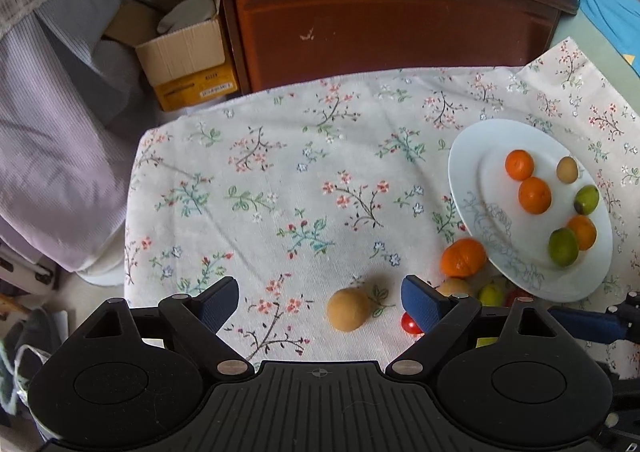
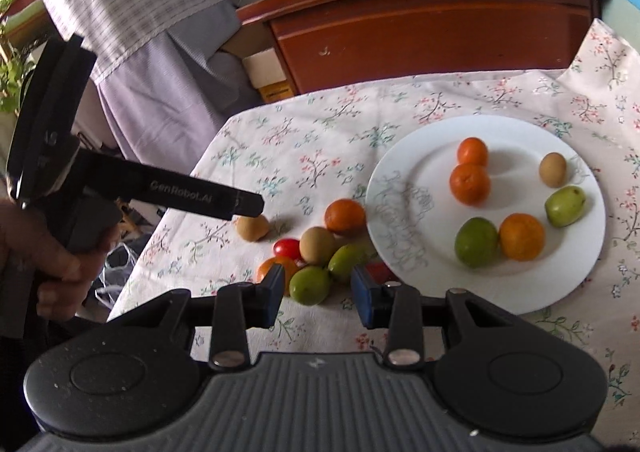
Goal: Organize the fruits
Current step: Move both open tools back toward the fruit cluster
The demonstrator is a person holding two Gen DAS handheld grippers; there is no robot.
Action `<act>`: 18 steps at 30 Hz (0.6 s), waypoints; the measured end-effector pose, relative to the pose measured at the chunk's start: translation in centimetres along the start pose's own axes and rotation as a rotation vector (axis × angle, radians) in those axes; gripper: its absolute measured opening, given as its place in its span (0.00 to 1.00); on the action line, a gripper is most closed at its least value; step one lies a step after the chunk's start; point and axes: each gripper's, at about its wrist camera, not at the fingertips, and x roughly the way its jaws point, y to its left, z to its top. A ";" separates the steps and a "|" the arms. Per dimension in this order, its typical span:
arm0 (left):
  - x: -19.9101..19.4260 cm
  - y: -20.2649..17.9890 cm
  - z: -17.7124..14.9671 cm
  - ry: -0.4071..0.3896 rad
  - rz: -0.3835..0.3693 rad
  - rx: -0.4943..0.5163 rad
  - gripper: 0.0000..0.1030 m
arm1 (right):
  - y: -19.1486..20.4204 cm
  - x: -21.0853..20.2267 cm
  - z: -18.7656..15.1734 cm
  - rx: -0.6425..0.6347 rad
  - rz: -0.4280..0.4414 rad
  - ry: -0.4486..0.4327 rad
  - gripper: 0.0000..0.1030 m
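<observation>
White plate (image 2: 568, 284) at three o'clock held three oranges, two green fruits, one brown fruit, left gripper (image 1: 320, 306) gaped wide, empty, above brown fruit (image 1: 347, 309), right gripper (image 2: 318, 290) half-open, empty, over green fruit (image 2: 309, 285)

My left wrist camera looks steeply down from close above the cloth left of the white plate (image 1: 472, 172). My right wrist camera faces the plate (image 2: 400, 172) from just in front, close and slanted. Both share the plate and wooden cabinet (image 1: 380, 24) behind it.
</observation>
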 end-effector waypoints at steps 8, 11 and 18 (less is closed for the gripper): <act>1.2 0.5 -0.5 0.028 -0.011 -0.027 0.87 | 0.5 0.9 -0.4 -0.038 -0.005 0.011 0.36; 1.7 0.6 -0.7 0.030 -0.012 -0.026 0.86 | 0.7 1.2 -0.5 -0.056 -0.010 0.014 0.36; 2.3 1.2 -1.0 0.028 -0.064 -0.071 0.81 | 1.2 1.9 -0.8 -0.087 -0.017 0.021 0.36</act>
